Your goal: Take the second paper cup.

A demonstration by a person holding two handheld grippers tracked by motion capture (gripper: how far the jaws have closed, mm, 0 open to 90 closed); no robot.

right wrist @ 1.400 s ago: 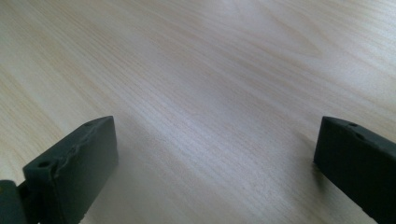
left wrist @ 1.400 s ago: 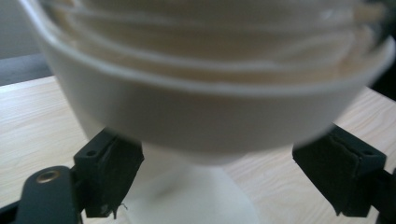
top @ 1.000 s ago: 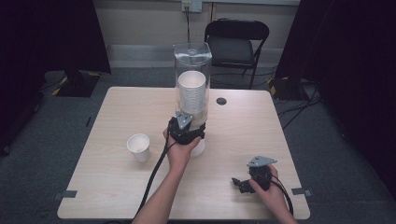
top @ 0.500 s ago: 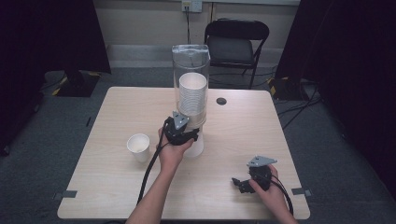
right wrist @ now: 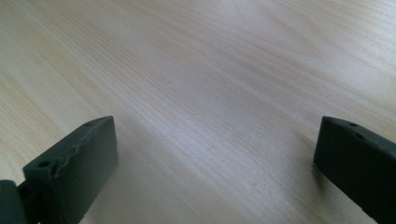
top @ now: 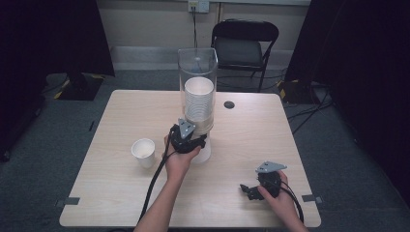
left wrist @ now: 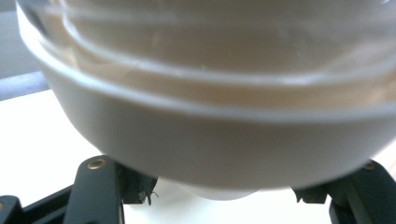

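A clear tube dispenser (top: 197, 63) stands on the table (top: 251, 130) and holds a stack of white paper cups (top: 199, 104). The lowest cup (top: 204, 153) hangs out below the tube. My left gripper (top: 196, 142) is at that cup, open, with one jaw on each side of its lower part. In the left gripper view the cup (left wrist: 210, 135) looms close and blurred above the spread jaws of the left gripper (left wrist: 224, 196). My right gripper (top: 247, 189) rests open on the table at the near right. In the right gripper view bare wood (right wrist: 210, 70) lies between the jaws of the right gripper (right wrist: 215, 154).
A single paper cup (top: 144, 152) stands upright on the table left of the left hand. A small dark hole (top: 229, 104) sits in the tabletop right of the dispenser. A black folding chair (top: 244, 46) stands behind the table.
The left hand and gripper have shifted slightly toward the near edge at the dispenser's base. The right gripper has not moved.
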